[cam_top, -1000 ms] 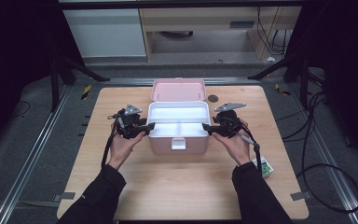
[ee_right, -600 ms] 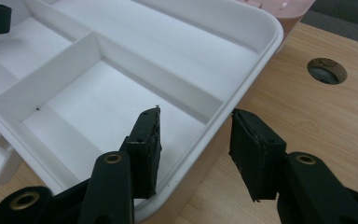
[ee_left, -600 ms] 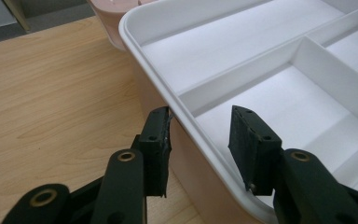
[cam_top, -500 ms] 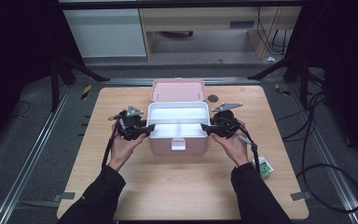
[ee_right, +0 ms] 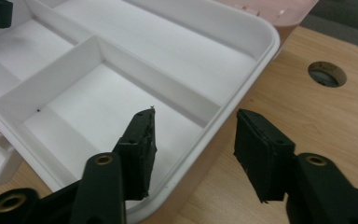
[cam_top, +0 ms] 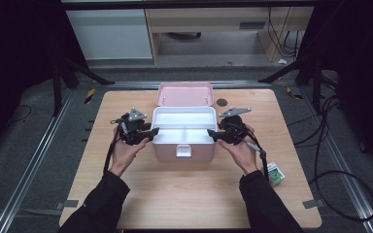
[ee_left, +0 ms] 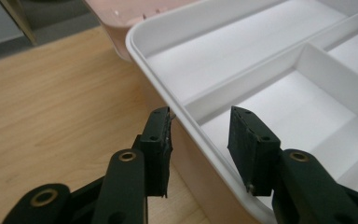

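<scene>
Left gripper (cam_top: 153,132) and right gripper (cam_top: 211,134), both spread, straddle opposite short end walls of the white plastic divided tray (cam_top: 184,118), pinching nothing. It sits mid-surface in the open pink box (cam_top: 184,151), long axis left-right, equally near both hands.

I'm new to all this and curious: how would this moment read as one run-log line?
left gripper: open, astride white tray's left rim | right gripper: open, astride its right rim | pink box: lid open | hands: still

wooden table (cam_top: 175,194) | pink box (cam_top: 184,145) | small green packet (cam_top: 275,172)
</scene>
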The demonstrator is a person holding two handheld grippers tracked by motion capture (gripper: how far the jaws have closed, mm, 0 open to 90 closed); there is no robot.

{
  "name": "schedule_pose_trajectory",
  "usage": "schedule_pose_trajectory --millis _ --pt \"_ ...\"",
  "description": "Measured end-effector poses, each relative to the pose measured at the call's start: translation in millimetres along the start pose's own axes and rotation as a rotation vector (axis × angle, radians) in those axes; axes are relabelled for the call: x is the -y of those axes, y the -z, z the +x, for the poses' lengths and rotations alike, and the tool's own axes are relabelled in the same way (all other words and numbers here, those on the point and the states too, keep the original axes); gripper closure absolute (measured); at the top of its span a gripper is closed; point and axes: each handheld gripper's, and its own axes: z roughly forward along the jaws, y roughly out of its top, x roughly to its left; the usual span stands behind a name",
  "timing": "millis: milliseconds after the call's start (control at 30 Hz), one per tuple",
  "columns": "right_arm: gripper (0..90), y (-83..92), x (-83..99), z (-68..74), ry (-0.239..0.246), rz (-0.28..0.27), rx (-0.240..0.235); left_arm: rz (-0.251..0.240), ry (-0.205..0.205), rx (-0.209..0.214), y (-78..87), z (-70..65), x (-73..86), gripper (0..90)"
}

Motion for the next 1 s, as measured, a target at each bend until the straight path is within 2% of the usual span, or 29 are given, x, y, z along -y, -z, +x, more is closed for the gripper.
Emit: schedule_pose_trajectory --millis 100,200,300,333,400,533,733,867,933,1000 --pt "41.6 8.7 -4.0 -4.8 0.024 -0.049 -0.001 -0.016 -0.031 0.017 9.5 4.8 -6.4 55.4" --pt "39.5 18.6 -8.1 -13.1 0.043 -0.092 -0.036 -0.032 -0.066 0.052 18.6 12.4 -12.8 55.4" --pt "39.1 24.5 -13.3 -20.0 0.081 -0.110 -0.054 -0.044 -0.115 0.118 23.3 21.8 -19.9 54.8" --pt "39.1 25.6 -15.6 -21.9 0.093 -0.108 -0.057 -0.043 -0.147 0.128 23.8 24.6 -22.4 54.0" --pt "39.1 27.0 -21.2 -25.2 0.123 -0.099 -0.059 -0.032 -0.179 0.176 24.1 32.5 -29.2 53.5" --pt "39.0 27.6 -34.5 -29.0 0.180 -0.077 -0.086 -0.022 -0.212 0.208 24.7 38.5 -38.3 54.5" --pt "38.2 28.6 -55.5 -33.4 0.246 -0.069 -0.161 0.037 -0.261 0.257 21.3 44.8 -56.6 55.3" --pt "38.3 28.6 -70.8 -35.0 0.293 -0.052 -0.185 0.070 -0.285 0.287 16.6 45.6 -67.4 55.1" --pt "38.4 27.5 -78.2 -35.4 0.335 -0.046 -0.209 0.092 -0.309 0.297 12.9 44.5 -71.7 54.9" --pt "38.6 26.1 -82.7 -35.8 0.356 -0.037 -0.224 0.116 -0.334 0.311 9.9 43.6 -74.3 54.8"
